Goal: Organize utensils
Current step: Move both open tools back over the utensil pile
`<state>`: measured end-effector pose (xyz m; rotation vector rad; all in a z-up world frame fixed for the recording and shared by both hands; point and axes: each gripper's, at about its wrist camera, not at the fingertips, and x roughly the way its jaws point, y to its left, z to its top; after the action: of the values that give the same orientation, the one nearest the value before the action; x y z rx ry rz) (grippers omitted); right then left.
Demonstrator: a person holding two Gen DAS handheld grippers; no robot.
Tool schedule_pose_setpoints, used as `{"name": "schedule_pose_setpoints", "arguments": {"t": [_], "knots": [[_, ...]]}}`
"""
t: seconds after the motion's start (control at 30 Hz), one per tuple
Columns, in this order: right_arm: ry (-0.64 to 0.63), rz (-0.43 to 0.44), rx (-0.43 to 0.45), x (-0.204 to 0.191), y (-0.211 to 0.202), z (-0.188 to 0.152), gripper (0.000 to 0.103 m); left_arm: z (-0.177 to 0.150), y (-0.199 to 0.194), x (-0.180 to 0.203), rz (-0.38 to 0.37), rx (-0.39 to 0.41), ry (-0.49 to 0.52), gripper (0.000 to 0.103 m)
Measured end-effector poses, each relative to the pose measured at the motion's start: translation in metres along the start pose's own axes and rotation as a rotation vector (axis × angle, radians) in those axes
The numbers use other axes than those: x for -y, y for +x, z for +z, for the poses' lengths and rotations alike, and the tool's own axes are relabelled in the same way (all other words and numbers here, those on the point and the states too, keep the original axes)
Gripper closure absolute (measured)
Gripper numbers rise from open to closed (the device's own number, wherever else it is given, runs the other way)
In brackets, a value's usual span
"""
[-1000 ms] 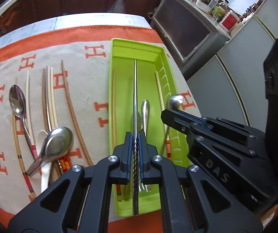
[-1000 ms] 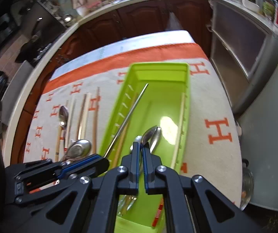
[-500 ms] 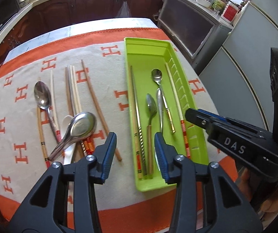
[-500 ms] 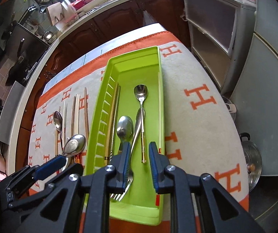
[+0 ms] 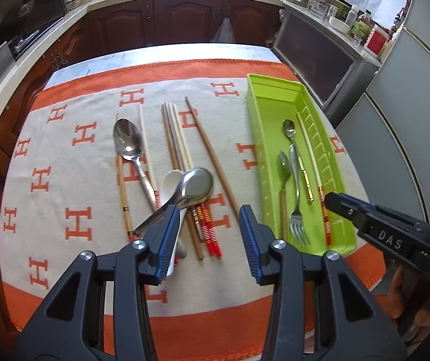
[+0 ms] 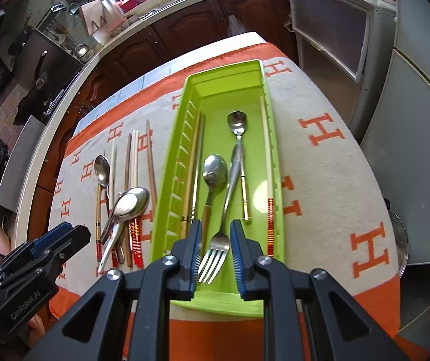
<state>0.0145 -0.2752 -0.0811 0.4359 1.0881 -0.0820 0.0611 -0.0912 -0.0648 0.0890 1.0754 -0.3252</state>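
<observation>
Left gripper (image 5: 209, 234): held empty above the near end of the loose pile, fingers spread wide
Right gripper (image 6: 215, 254): held empty over the near end of the tray, fingers parted narrowly with the fork (image 6: 218, 240) seen between them but not gripped
Tray (image 5: 275, 85): green, lying on the right of the cloth (image 5: 73, 162); two spoons, the fork and several chopsticks are already laid lengthwise in it
Still to sort: a large steel spoon (image 5: 195, 185) resting across a white spoon (image 5: 171, 180), a second steel spoon (image 5: 127, 144) to the left, and chopsticks (image 5: 175, 138) spread on the cloth to the left of the tray
Risk, stacked spoons: if the steel spoon is pinched at its rounded bowl, a slip is likely, and the white spoon beneath could be dragged along
Risk, chopsticks: the sticks lie close together and partly crossed, so neighbours may be caught or scattered by a wide grasp
Risk, tray: the light plastic could be nudged sideways by either gripper
</observation>
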Motion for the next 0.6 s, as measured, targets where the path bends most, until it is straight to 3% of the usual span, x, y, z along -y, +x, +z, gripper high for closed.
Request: {"name": "schedule_pose_setpoints", "arguments": {"t": [0.37,0.6], "knots": [[-0.139,0.025,0.028,-0.058,-0.001,-0.002,0.084,-0.022,-0.011,-0.079,0.079,0.02,-0.126,0.065],[-0.208,0.082,-0.008,-0.093,0.016,0.001,0.084,-0.031,-0.002,-0.124,0.086,0.015,-0.221,0.065]]}}
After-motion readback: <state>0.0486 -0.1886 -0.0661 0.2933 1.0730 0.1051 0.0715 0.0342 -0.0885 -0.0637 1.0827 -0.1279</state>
